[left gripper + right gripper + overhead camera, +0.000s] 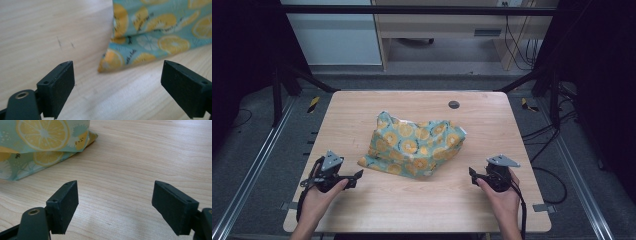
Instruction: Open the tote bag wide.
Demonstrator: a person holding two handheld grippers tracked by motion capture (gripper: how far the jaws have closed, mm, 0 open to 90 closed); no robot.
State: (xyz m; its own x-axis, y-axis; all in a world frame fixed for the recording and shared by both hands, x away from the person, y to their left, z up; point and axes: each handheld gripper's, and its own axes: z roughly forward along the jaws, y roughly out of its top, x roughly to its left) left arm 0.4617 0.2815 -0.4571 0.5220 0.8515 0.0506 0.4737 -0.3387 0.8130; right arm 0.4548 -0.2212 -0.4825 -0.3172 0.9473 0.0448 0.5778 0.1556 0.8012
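Your left gripper sits just short of the cloth's near-left corner, jaws spread and empty. Your right gripper, likewise spread, looks farther off, probably.

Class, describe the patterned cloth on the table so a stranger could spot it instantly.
Start at the light wooden table. Near its middle, between the two hand-held grippers, lies the crumpled cloth. It is teal with orange and yellow citrus slices, the one colourful, soft thing there.
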